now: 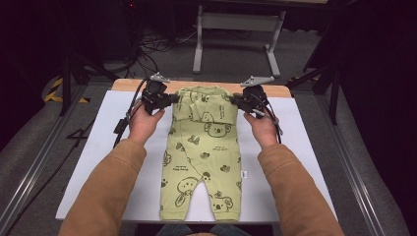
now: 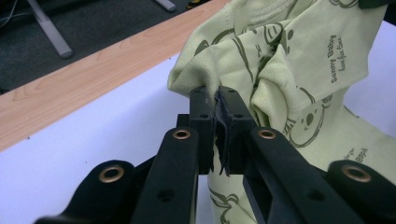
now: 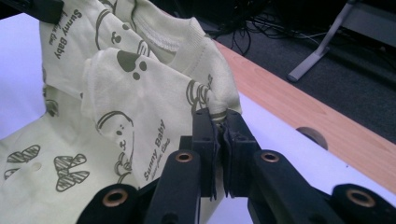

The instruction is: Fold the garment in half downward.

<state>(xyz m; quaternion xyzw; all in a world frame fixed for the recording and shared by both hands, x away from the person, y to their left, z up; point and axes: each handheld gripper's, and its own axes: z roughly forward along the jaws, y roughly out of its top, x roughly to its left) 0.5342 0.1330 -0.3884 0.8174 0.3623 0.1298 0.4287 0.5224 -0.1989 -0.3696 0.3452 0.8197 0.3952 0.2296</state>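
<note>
A pale green baby romper (image 1: pixel 204 157) printed with koalas lies flat on the white tabletop (image 1: pixel 113 147), its two legs pointing toward the near edge and its collar end toward the far edge, just short of the bare wooden strip (image 1: pixel 128 84) that runs along the far side of the table. Both sleeves are folded in across the chest, so the upper part forms a compact bundle between the two hands. The left gripper (image 1: pixel 172 100) sits at the romper's far left shoulder, held in the person's left hand (image 1: pixel 143 120); in the left gripper view its jaws are pressed together with a fold of the green fabric (image 2: pixel 205 70) pinched between the pads. The right gripper (image 1: pixel 234 100) sits at the far right shoulder, held in the right hand (image 1: pixel 261 129), and in the right gripper view its jaws are likewise clamped tight on a small tuck of the shoulder cloth (image 3: pixel 219 105). The two grippers face each other across the top of the garment, level with one another. Tan sleeves (image 1: pixel 105 191) come in from the near edge on both sides of the romper. A small white tag (image 1: pixel 243 173) sticks out from the romper's right side seam
</note>
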